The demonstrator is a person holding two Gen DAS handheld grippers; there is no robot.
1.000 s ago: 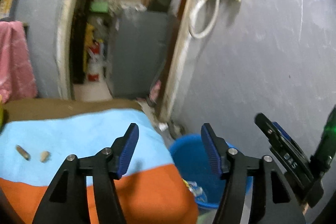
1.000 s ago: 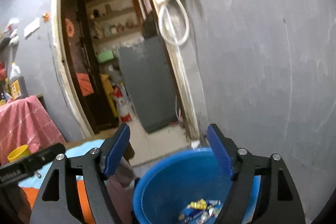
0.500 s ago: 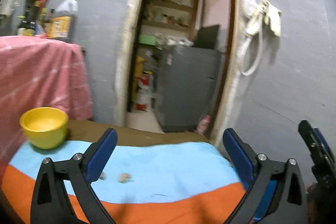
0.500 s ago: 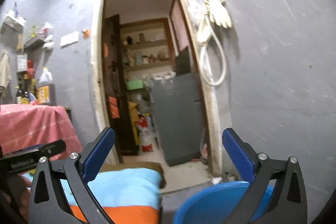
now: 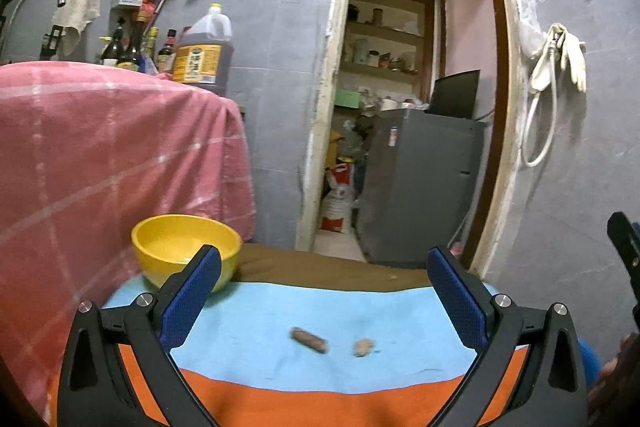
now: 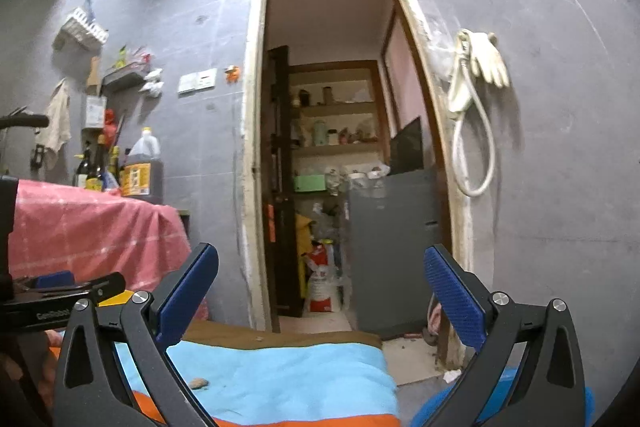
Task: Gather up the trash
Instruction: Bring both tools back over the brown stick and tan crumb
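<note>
My pads (image 5: 192,297) are blue, ribbed rubber on matt black plastic arms with bright metal screws. Cloth (image 5: 280,319) under them: soft matt fabric, blue and orange. Bowl (image 5: 184,247): glossy yellow plastic. Pink cover (image 5: 100,155): woven cloth. Wall (image 6: 560,147): dull grey, scuffed.

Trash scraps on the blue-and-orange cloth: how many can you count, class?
2: a brown stub mid-cloth between the left gripper fingers, and a paler scrap just right of it. More may hide behind the fingers.

A: How's the left gripper (image 5: 322,297) looking?
B: Jaws spread wide, nothing between the blue pads (image 5: 188,301).
A: And the right gripper (image 6: 320,301)?
B: Same deal, wide apart, level, holding nothing.
</note>
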